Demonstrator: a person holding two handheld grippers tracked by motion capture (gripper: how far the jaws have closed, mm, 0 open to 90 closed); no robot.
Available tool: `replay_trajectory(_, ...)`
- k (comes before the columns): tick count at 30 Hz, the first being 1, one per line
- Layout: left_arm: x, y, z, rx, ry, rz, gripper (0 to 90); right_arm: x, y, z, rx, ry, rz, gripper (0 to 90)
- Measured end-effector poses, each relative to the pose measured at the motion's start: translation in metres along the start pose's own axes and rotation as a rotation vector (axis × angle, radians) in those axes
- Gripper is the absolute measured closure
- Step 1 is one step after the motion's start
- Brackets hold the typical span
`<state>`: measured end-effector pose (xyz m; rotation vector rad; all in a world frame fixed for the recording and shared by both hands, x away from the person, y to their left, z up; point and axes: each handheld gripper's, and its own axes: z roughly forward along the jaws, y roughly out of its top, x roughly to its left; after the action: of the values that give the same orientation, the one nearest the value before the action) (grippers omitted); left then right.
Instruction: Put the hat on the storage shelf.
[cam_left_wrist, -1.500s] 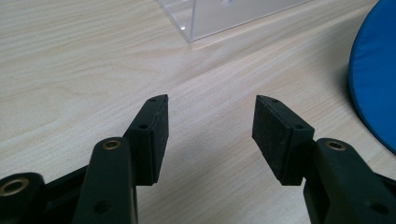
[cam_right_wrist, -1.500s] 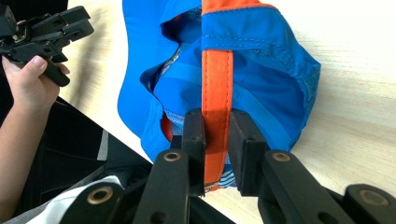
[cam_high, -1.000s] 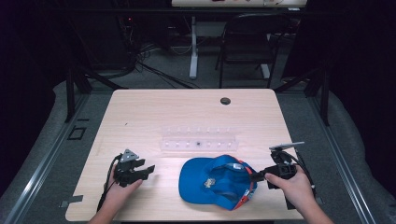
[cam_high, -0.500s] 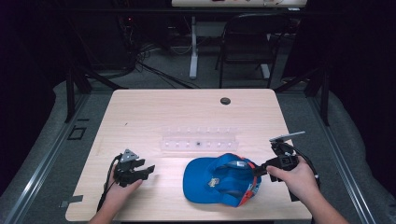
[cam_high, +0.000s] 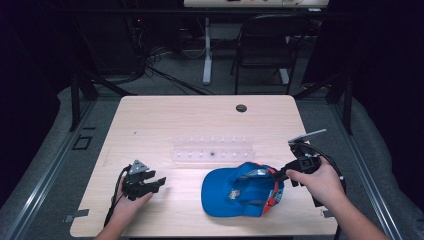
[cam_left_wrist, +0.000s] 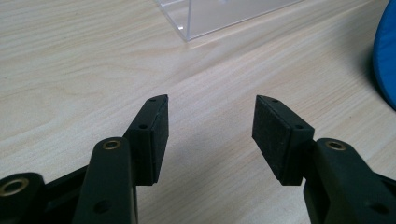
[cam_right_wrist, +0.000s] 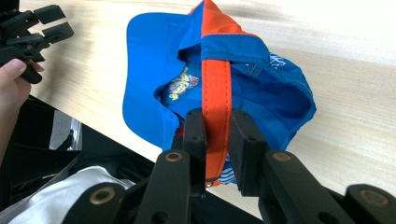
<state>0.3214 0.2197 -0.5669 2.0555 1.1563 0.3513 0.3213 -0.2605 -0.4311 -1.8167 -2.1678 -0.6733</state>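
Note:
A blue cap (cam_high: 235, 195) with an orange back strap (cam_right_wrist: 215, 84) lies on the wooden table (cam_high: 200, 120), near the front right. My right gripper (cam_high: 286, 175) is shut on that strap, and its jaws (cam_right_wrist: 216, 135) pinch the orange band and hold the cap's rear edge up. The cap's inside and blue brim (cam_right_wrist: 149, 93) face the right gripper view. My left gripper (cam_high: 156, 184) rests low over the table at the front left, open, with bare wood between its pads (cam_left_wrist: 210, 116). The cap's blue edge (cam_left_wrist: 386, 51) shows at the far right of the left gripper view.
A clear plastic tray (cam_high: 212, 150) with several small wells lies across the table's middle; its corner (cam_left_wrist: 224, 14) is just ahead of the left gripper. A black cable hole (cam_high: 241, 108) sits near the far edge. A chair (cam_high: 265, 45) stands beyond the table.
The right gripper has drawn the cap slightly to the right and away from me, with the strap still held. The left gripper has stayed in place.

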Motion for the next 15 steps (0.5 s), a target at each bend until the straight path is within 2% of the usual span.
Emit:
replay_trajectory(1,0.0,0.0,0.0,0.002,0.0,0.002,46.4,0.002,0.0,0.0,-0.02,-0.002,0.02,77.8)
replay_trajectory(7,0.0,0.0,0.0,0.0,0.002,0.002,46.4,0.006,0.007,-0.008,0.001,-0.014,0.002,77.9)
replay_trajectory(11,0.0,0.0,0.0,-0.007,0.003,-0.006,46.3,0.011,0.009,-0.011,-0.005,-0.011,0.019,77.9)
replay_trajectory(12,0.0,0.0,0.0,-0.005,0.004,-0.005,46.3,0.01,0.01,-0.013,0.017,-0.011,0.006,77.9)
replay_trajectory(15,0.0,0.0,0.0,-0.001,0.001,0.001,46.3,0.014,0.012,-0.016,0.006,-0.012,0.015,77.9)
